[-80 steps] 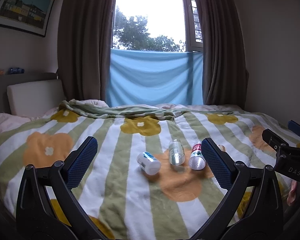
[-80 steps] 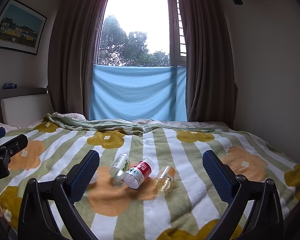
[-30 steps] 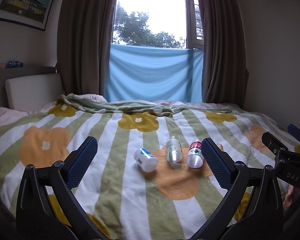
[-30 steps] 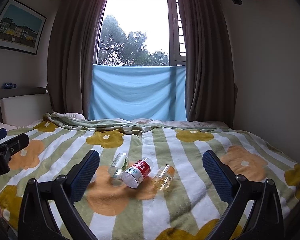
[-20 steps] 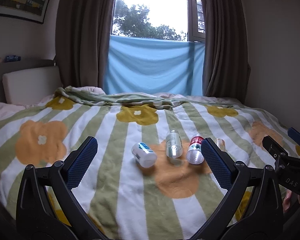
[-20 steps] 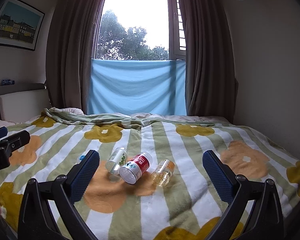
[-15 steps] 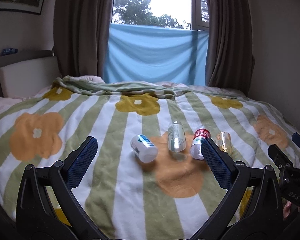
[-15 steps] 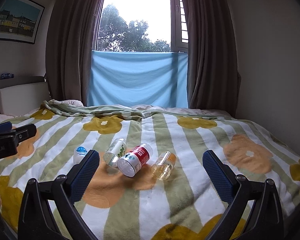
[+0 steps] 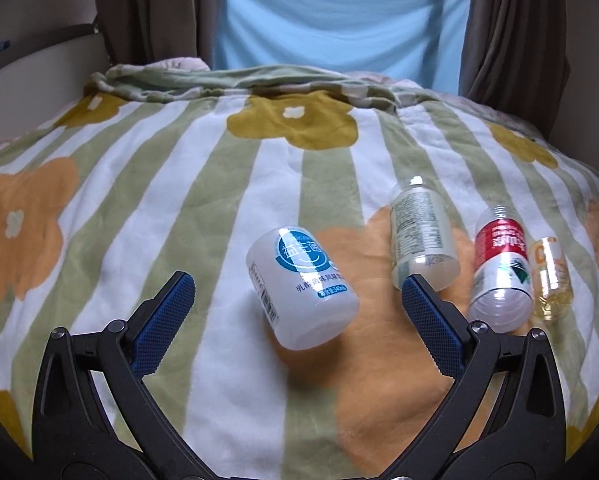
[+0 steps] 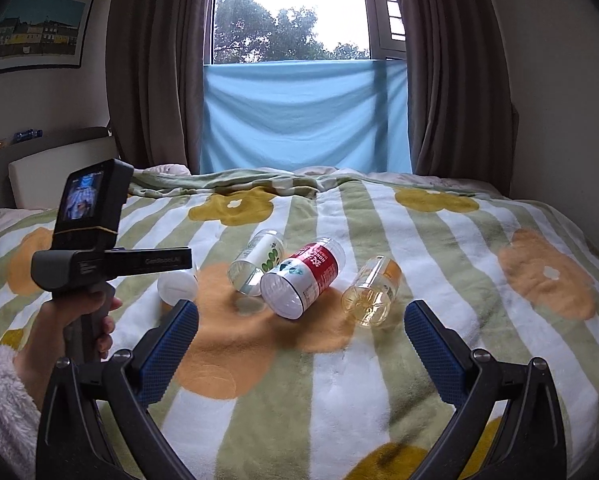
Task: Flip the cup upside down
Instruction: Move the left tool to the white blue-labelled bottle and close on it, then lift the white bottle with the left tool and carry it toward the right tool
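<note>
Several plastic cups lie on their sides on the striped flower blanket. A white cup with a blue label lies between the blue pads of my open left gripper, just ahead of the fingertips. Right of it lie a clear cup, a red-labelled cup and a small amber cup. In the right wrist view my open, empty right gripper hangs short of the red-labelled cup, the clear cup and the amber cup. The white cup sits at the left.
The left gripper's body and the hand holding it show at the left of the right wrist view. Behind the bed are a bunched blanket fold, a blue cloth, brown curtains and a headboard.
My left gripper has moved forward and down, so the white cup now lies between its fingers. My right gripper has moved slightly closer to the cups. The cups have not moved.
</note>
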Demonstrator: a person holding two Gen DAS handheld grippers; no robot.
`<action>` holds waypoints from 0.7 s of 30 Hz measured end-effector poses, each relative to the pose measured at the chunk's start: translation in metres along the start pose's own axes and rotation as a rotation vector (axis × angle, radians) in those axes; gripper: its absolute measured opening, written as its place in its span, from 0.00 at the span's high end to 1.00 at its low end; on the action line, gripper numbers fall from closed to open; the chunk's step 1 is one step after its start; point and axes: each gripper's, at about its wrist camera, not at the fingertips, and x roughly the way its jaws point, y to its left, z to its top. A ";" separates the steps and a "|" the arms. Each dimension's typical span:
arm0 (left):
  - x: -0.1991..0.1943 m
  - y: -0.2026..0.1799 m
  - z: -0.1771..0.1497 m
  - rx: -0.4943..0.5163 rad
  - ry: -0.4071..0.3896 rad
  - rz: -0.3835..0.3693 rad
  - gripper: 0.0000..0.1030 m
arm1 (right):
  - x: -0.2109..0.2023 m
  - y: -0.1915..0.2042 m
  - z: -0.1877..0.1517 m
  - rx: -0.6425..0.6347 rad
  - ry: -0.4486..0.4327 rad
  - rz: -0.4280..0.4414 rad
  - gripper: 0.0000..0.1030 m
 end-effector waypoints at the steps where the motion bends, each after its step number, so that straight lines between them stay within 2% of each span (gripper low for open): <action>1: 0.010 0.001 0.001 -0.011 0.016 -0.002 0.00 | 0.004 0.000 -0.001 0.000 0.006 0.004 0.00; 10: 0.059 0.008 -0.001 -0.081 0.137 -0.030 0.01 | 0.030 -0.006 -0.010 0.017 0.052 0.020 0.00; 12: 0.063 0.010 -0.002 -0.097 0.152 -0.051 0.09 | 0.033 -0.006 -0.011 0.015 0.056 0.023 0.00; 14: 0.068 0.012 -0.002 -0.113 0.179 -0.076 0.26 | 0.033 -0.006 -0.011 0.012 0.056 0.021 0.00; 21: 0.066 0.016 -0.001 -0.130 0.178 -0.113 0.29 | 0.033 -0.011 -0.013 0.025 0.055 0.011 0.00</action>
